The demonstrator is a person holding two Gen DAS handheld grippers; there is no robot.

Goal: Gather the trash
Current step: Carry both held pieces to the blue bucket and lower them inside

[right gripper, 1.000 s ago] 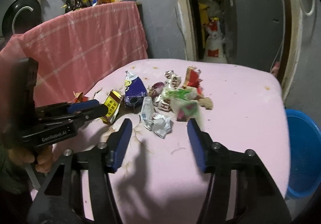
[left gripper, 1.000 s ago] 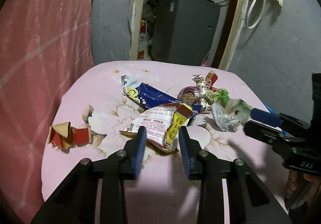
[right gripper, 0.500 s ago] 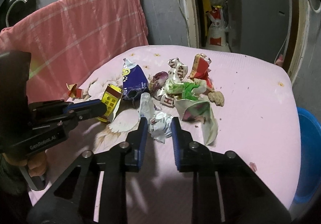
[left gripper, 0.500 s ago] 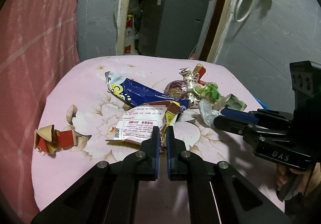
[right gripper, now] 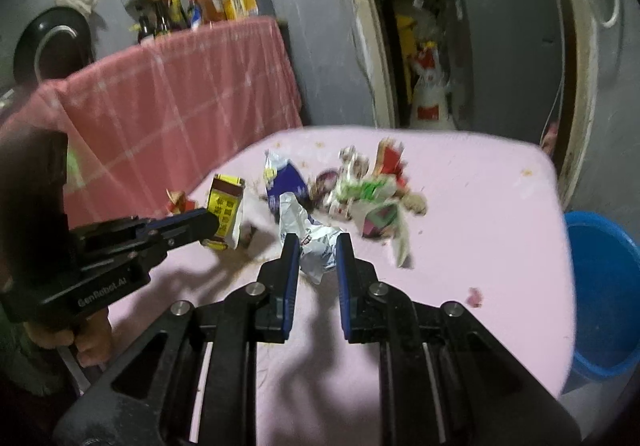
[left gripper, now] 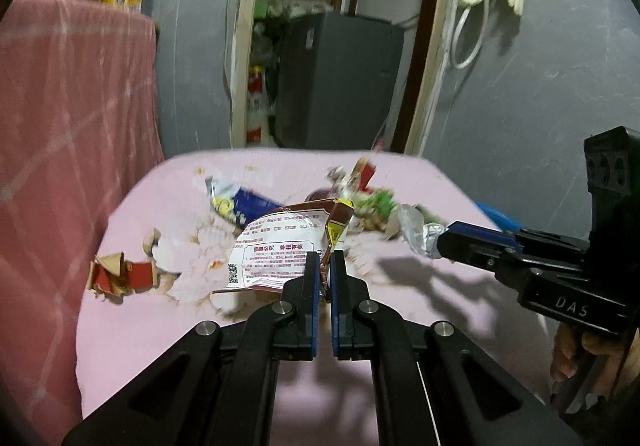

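My left gripper (left gripper: pixel 325 260) is shut on the edge of a white and brown snack wrapper (left gripper: pixel 276 246) with a yellow flap, held just above the pink table (left gripper: pixel 160 326). The right wrist view shows that left gripper (right gripper: pixel 208 222) with the wrapper (right gripper: pixel 226 206) hanging from it. My right gripper (right gripper: pixel 318 246) has its jaws closing, pads pressed on a crumpled silver-white wrapper (right gripper: pixel 296 214). That right gripper (left gripper: pixel 440 246) also shows in the left wrist view, gripping the foil wrapper (left gripper: pixel 416 234). A blue wrapper (right gripper: pixel 284 182) and a heap of green and red wrappers (right gripper: pixel 372 186) lie behind.
A torn red and tan carton (left gripper: pixel 120 274) lies at the table's left side. A blue bucket (right gripper: pixel 604 294) stands on the floor off the table's right edge. A pink checked cloth (left gripper: pixel 72 126) covers furniture to the left. A person's hand holds each gripper handle.
Both grippers went from open to closed, the left on the snack wrapper, the right on the crumpled wrapper. Both wrappers have come up off the table a little.
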